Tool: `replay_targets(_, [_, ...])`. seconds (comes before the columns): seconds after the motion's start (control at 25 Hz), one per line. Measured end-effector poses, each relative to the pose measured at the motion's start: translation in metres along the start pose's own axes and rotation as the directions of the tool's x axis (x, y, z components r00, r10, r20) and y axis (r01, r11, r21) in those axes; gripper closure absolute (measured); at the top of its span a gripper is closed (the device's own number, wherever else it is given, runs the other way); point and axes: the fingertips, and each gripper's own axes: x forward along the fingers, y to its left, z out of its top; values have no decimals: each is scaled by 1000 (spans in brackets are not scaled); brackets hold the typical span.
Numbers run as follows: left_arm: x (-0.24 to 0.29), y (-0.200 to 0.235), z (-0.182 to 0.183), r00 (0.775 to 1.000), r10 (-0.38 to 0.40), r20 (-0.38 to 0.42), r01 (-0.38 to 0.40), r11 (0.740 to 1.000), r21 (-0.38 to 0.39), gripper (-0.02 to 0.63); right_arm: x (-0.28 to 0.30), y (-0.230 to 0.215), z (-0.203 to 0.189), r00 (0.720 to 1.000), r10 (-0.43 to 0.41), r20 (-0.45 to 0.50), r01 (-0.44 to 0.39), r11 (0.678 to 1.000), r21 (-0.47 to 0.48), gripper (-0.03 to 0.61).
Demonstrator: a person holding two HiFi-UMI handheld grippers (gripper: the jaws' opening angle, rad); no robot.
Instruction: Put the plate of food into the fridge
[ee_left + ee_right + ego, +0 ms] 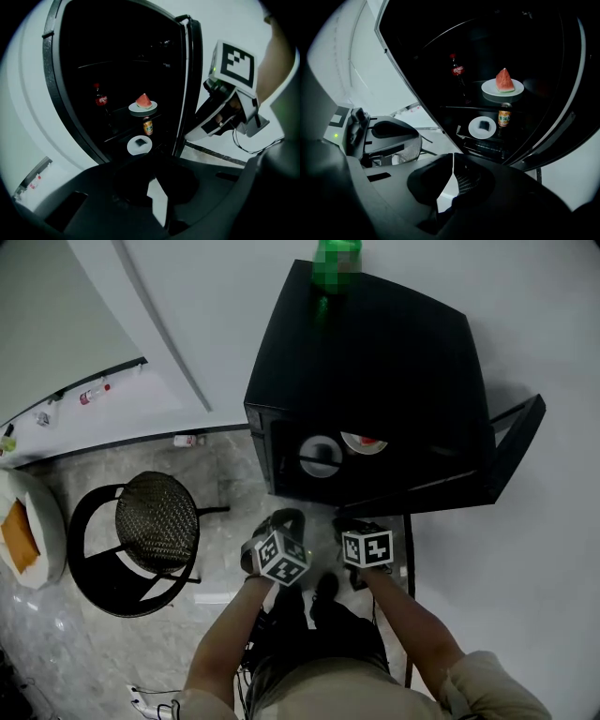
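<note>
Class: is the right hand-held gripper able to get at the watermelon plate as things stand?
Likely yes: fridge door open, nothing before the watermelon plate; the right hand-held gripper would need its shut jaws opened.

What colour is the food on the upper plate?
Red; the wedge shows best in the right gripper view.

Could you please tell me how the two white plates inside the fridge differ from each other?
The upper plate carries a red watermelon wedge; the lower plate carries a small dark square piece. The upper plate sits above the orange can; the lower plate sits lower, beside that can. Both are round, white and inside the open fridge.
</note>
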Motion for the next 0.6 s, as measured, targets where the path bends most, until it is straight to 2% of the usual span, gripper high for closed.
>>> replay_targets(0.32, [-41,16,24,998,23,65,-15,993,-120,604,-34,18,13,999,-33,23,34,999,-17,552])
replay_targets(0.6, [-71,18,38,995,5,100,19,973,-231,604,-57,29,23,998,-62,25,63,997,-36,552])
